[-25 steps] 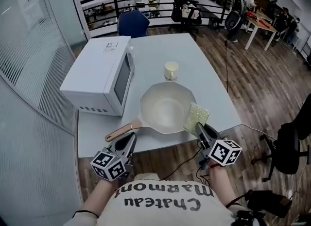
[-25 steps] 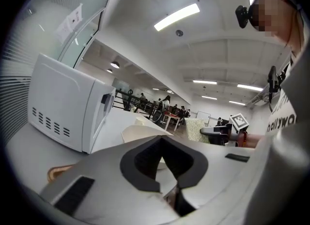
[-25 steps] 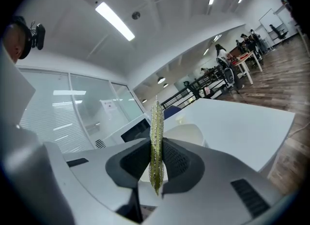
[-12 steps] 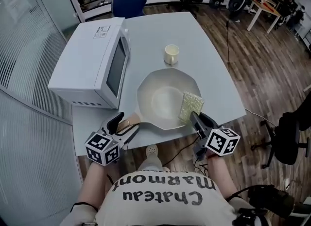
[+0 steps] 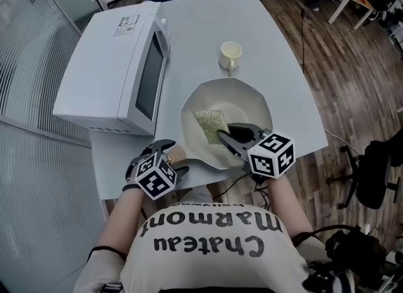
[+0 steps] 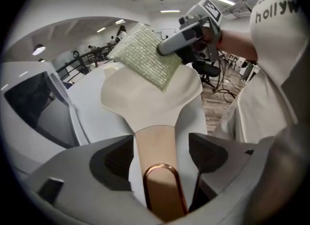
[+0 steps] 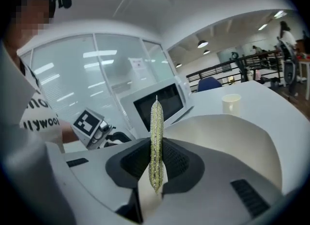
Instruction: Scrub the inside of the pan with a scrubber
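Observation:
A cream pan (image 5: 252, 96) sits on the grey table in the head view, its handle toward me. My left gripper (image 5: 171, 156) is at that handle. In the left gripper view the tan handle (image 6: 156, 146) with its copper loop lies between the jaws. The jaws have just been opening, and a gap shows on each side of the handle. My right gripper (image 5: 221, 135) is shut on a yellow-green scrubber (image 5: 210, 121), holding it over the inside of the pan. The right gripper view shows the scrubber (image 7: 156, 137) edge-on, pinched between the pads.
A white microwave (image 5: 107, 77) stands on the table left of the pan. A cream cup (image 5: 230, 54) sits beyond the pan. The table's near edge runs just under both grippers, with cables on the wood floor (image 5: 352, 96) to the right.
The right gripper carried the scrubber from the pan's right rim leftward over its inside. The left gripper dropped to the handle, turned, and opened its jaws around it.

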Demonstrator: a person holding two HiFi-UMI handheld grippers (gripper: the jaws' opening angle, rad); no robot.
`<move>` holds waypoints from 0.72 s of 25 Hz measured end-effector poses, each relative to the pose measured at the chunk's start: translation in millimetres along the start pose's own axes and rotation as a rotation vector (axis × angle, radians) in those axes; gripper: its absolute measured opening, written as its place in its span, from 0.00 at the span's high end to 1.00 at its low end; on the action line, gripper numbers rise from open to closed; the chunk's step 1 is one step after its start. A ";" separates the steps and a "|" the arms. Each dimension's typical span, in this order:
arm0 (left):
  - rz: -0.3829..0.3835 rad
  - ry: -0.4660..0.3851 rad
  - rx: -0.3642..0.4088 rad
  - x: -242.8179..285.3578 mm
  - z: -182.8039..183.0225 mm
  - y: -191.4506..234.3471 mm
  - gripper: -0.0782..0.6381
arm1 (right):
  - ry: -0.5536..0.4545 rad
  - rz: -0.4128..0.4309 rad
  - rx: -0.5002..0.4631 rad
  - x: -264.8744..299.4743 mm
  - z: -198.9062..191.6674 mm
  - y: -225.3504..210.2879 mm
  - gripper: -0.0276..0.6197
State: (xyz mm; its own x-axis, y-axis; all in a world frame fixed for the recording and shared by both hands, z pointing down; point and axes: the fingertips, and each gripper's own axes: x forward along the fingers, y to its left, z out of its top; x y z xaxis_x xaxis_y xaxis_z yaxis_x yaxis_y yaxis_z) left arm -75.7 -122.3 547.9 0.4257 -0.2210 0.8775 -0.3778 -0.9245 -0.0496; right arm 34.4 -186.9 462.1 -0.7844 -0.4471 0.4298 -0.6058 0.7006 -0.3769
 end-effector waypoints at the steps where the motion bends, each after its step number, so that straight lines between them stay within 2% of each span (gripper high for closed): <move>1: -0.017 0.005 0.002 3.9 1.6 0.0 0.40 | 0.048 0.013 -0.038 13.5 -4.0 0.0 0.86; 3: -0.025 0.000 -0.017 7.2 4.4 6.9 0.43 | 0.118 0.046 -0.102 38.9 -13.4 0.2 0.86; 5: -0.042 -0.014 -0.033 6.5 5.8 15.6 0.53 | 0.163 0.077 -0.159 62.2 -22.6 1.9 0.86; 8: -0.115 -0.014 -0.007 5.2 6.2 17.4 0.54 | 0.174 0.049 -0.208 86.7 -28.6 -7.3 0.86; 14: -0.164 -0.032 0.077 4.7 4.3 15.4 0.52 | 0.176 -0.020 -0.166 106.2 -31.1 -31.6 0.86; 18: -0.187 -0.058 0.121 6.1 1.6 18.8 0.52 | 0.208 -0.067 -0.066 120.9 -36.0 -42.5 0.86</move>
State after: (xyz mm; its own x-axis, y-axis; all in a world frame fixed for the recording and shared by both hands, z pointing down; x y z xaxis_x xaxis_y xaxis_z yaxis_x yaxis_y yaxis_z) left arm -78.8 -141.6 551.6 0.5265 -0.0566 0.8483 -0.1878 -0.9809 0.0511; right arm -29.9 -250.7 559.6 -0.6946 -0.3742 0.6144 -0.6400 0.7114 -0.2903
